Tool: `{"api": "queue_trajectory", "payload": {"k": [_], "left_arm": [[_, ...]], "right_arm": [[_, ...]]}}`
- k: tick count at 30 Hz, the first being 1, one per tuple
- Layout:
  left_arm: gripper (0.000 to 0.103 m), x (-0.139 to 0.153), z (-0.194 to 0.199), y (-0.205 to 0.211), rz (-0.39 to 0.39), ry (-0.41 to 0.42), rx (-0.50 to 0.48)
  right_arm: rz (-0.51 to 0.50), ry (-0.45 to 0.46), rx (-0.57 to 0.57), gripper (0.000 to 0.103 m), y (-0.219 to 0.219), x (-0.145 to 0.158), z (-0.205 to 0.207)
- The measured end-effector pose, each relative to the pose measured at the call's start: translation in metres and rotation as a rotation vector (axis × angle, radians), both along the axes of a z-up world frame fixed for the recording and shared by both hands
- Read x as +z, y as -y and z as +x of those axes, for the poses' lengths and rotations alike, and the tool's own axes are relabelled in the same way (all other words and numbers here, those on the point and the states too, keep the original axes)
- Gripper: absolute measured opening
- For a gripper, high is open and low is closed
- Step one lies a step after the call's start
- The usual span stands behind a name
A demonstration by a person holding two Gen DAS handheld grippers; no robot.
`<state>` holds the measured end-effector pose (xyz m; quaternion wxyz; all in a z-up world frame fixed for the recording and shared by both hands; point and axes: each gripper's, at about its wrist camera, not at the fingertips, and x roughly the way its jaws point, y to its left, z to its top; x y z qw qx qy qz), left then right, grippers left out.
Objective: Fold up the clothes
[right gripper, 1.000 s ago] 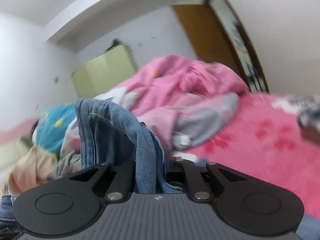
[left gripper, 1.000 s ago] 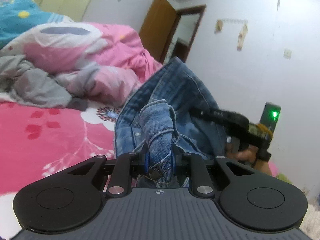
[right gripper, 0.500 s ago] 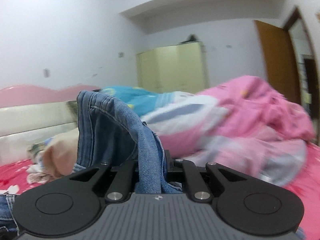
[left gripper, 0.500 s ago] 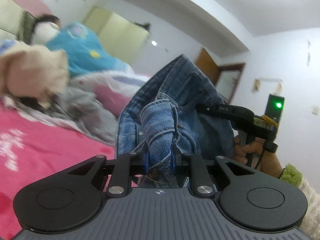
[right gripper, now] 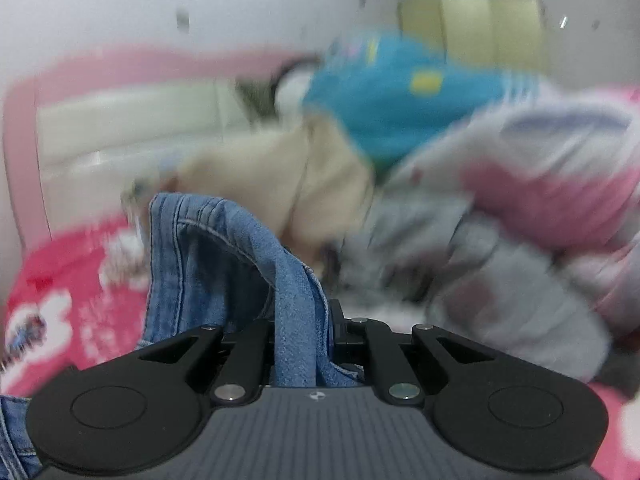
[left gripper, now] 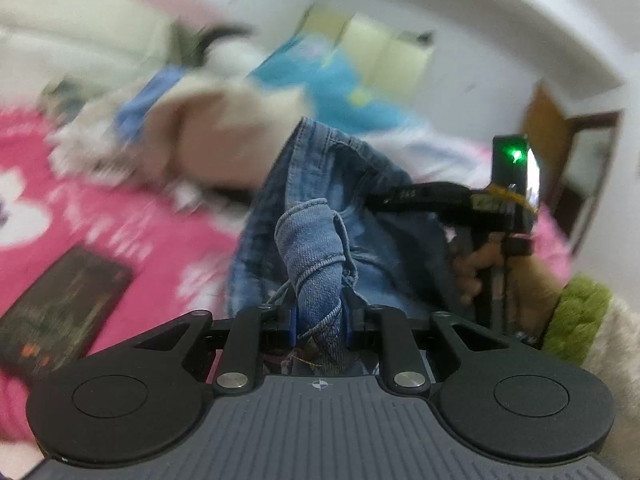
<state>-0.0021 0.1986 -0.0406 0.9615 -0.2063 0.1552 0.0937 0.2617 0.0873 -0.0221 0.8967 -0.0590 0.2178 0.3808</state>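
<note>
From the left wrist view, the left hand-held gripper (left gripper: 319, 322) has its jaws pinched tight on a bunched, frayed hem of the jeans (left gripper: 320, 208), which hang in the air between the two tools, above the pink bed (left gripper: 132, 240). The right hand-held gripper (left gripper: 376, 199) shows here from the side, biting into the denim further along, with the person's right hand (left gripper: 476, 264) on its handle; how far its jaws are closed cannot be told from this angle. To do this step well, I'd say both holds want to be kept level and the cloth pulled taut between them, so it comes down flat rather than in a heap. The left hold is on a thick wad, so it may slip if jerked.

Below on the left lies a dark book (left gripper: 60, 312) on the bed, right where the denim might be spread; I'd steer clear of it. A beige garment (left gripper: 224, 140) and a blue cushion (left gripper: 332, 80) are piled behind, all blurred.

From the right wrist view, the right hand-held gripper (right gripper: 303, 354) is closed on a seamed edge of the jeans (right gripper: 212, 264), which rises from the jaws and drapes off to the left. Ahead, a heap of pink and grey bedding (right gripper: 520, 220) crowds the right side of the bed (right gripper: 72, 280), leaving less room. The cream headboard (right gripper: 132, 120) stands beyond.
</note>
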Motion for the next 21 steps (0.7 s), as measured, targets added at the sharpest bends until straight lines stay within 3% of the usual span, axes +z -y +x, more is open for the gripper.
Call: {"api": "queue_trajectory", "payload": {"k": [3, 6, 9, 12, 14, 21], "left_arm": [[0.029, -0.012, 0.007, -0.008, -0.006, -0.071, 0.024], [0.042, -0.012, 0.000, -0.007, 0.017, -0.060, 0.028], [0.051, -0.010, -0.005, -0.007, 0.023, -0.041, 0.026], [0.056, -0.011, -0.007, -0.013, -0.017, -0.026, 0.008], [0.057, -0.010, -0.012, -0.016, -0.047, -0.017, -0.003], [0.057, -0.010, -0.039, -0.035, -0.207, 0.021, -0.011]], "right_arm": [[-0.138, -0.093, 0.013, 0.015, -0.027, -0.050, 0.018], [-0.275, -0.123, 0.001, 0.032, -0.041, -0.078, 0.019], [-0.280, -0.107, -0.018, 0.049, -0.033, -0.069, 0.011], [-0.232, -0.078, -0.031, 0.052, -0.006, -0.044, -0.012], [-0.200, -0.058, -0.039, 0.061, 0.013, -0.028, -0.027], [-0.088, 0.009, -0.067, 0.065, 0.078, 0.029, -0.081]]}}
